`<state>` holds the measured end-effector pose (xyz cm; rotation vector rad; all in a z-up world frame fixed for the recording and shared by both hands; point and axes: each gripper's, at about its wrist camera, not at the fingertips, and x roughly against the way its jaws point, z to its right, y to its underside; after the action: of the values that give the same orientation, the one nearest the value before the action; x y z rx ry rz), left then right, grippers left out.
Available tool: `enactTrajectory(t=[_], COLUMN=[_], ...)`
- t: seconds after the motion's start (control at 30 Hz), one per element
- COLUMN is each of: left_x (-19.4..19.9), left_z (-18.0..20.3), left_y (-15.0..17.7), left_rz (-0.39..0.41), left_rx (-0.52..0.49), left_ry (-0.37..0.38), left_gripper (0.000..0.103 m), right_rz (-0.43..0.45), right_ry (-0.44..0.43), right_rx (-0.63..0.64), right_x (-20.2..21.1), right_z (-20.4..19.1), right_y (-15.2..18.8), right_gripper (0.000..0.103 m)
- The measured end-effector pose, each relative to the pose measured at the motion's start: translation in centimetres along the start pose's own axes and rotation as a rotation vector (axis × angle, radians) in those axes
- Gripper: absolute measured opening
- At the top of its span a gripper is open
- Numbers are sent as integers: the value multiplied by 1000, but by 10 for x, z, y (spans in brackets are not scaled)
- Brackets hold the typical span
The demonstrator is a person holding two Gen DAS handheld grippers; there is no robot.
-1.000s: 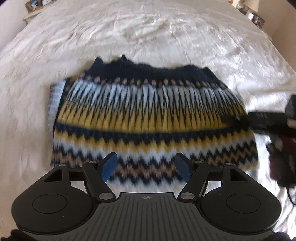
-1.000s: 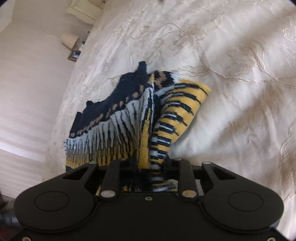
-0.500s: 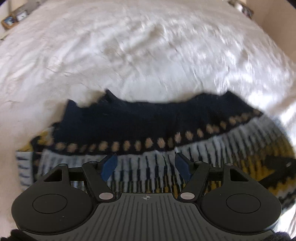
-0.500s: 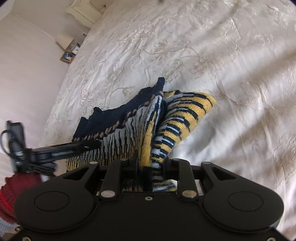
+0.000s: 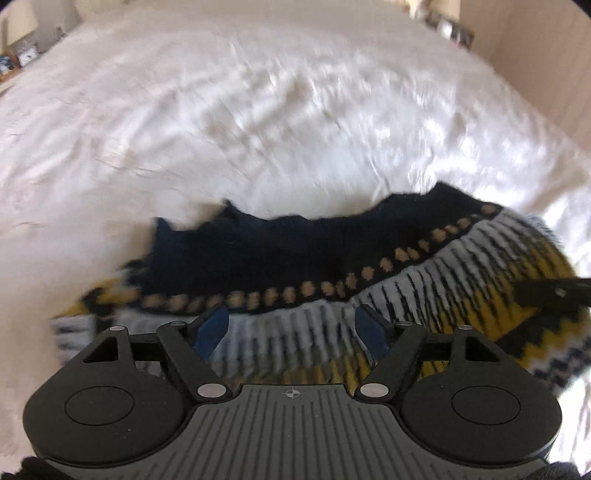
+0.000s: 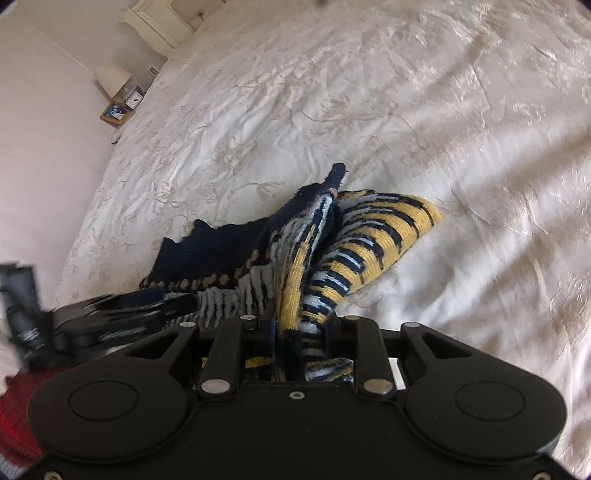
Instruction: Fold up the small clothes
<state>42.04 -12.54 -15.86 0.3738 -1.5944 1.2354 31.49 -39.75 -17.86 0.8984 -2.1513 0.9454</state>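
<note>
A small knitted sweater (image 5: 424, 295) with navy, yellow, white and tan zigzag bands lies on a white bed (image 5: 258, 129). My left gripper (image 5: 291, 328) is open, its blue pads spread just above the sweater's white-and-black band near the navy top edge. My right gripper (image 6: 301, 332) is shut on the sweater's right edge (image 6: 369, 240) and holds that part bunched and lifted off the bed. The right gripper's fingers (image 5: 546, 291) show at the right edge of the left wrist view. The left gripper (image 6: 110, 314) appears blurred at the left of the right wrist view.
The white embroidered bedspread (image 6: 406, 110) stretches all round the sweater. A bedside table with a lamp (image 6: 112, 79), clock and picture frame stands at the far left by the wall. A white headboard (image 6: 159, 22) is at the back.
My left gripper has moved forward over the sweater toward its navy top edge, staying open. My right gripper keeps its hold on the lifted right edge and has shifted slightly.
</note>
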Motion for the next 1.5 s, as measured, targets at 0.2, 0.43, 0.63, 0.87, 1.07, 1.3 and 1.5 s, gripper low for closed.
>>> enactTrajectory(t=[0.2, 0.43, 0.63, 0.87, 1.07, 1.3, 1.5], left_x=[55, 93, 108, 113, 107, 107, 106], left_z=[-53, -121, -160, -187, -196, -196, -175], left_y=[53, 111, 136, 148, 146, 129, 86], left_rz=[26, -8, -15, -8, -11, 14, 76], left_rx=[111, 248, 317, 359, 362, 344, 271], left_ry=[-2, -34, -41, -37, -18, 5, 57], left_gripper=[75, 75, 75, 75, 75, 75, 75], right_rz=[22, 2, -71, -117, -132, -65, 43], right_ry=[25, 19, 14, 102, 101, -65, 38], right_rx=[34, 168, 227, 220, 266, 258, 241], right_x=[7, -13, -75, -131, -145, -118, -82], right_z=[-51, -141, -204, -233, -256, -265, -237], right_y=[2, 13, 38, 51, 60, 62, 53], right_gripper=[31, 31, 31, 31, 50, 50, 50])
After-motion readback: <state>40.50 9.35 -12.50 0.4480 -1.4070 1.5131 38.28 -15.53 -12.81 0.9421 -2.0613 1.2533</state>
